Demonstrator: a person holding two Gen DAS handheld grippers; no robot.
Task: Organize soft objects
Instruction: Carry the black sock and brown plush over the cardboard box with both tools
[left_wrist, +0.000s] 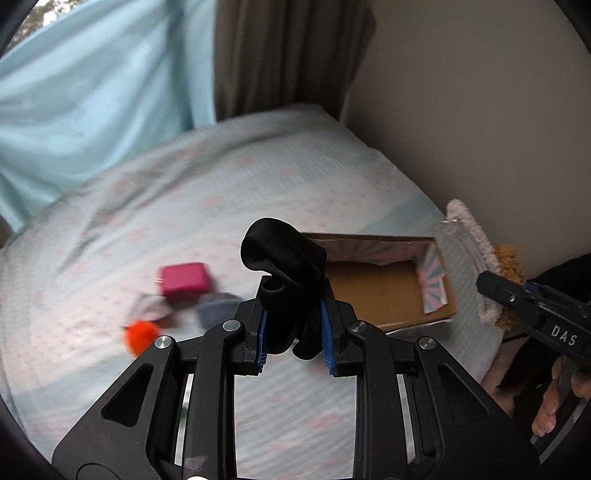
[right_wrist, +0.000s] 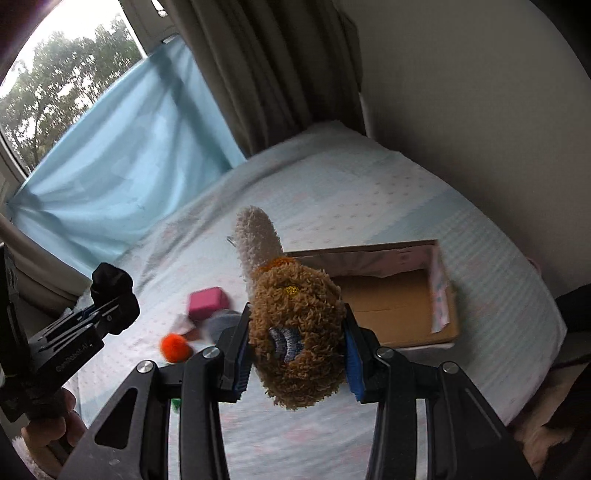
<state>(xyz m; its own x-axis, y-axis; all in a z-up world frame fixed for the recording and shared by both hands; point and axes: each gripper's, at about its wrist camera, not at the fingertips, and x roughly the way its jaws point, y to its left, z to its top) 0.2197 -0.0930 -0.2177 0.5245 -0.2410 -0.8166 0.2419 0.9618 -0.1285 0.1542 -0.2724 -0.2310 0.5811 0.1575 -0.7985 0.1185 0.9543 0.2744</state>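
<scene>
While both hang over the bed (left_wrist: 155, 206):
Left hand-held gripper (left_wrist: 293, 321): pinching one black sock (left_wrist: 282, 254)
Right hand-held gripper (right_wrist: 297, 354): pinching one brown fuzzy sock (right_wrist: 295, 314)
Cardboard box (right_wrist: 391, 306): one, right of centre
Pink block (left_wrist: 184, 278): one
Orange pompom (left_wrist: 140, 334): one, lower left

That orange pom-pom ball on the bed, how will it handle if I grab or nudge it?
The orange pom-pom looks fuzzy and round, so it probably squashes easily between the jaws and weighs little. Lying loose on the bedsheet, it may roll or skid away when nudged.

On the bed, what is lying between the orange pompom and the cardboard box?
In the right wrist view, between the pompom and the box lie a pink block and blurred grey cloth.
</scene>
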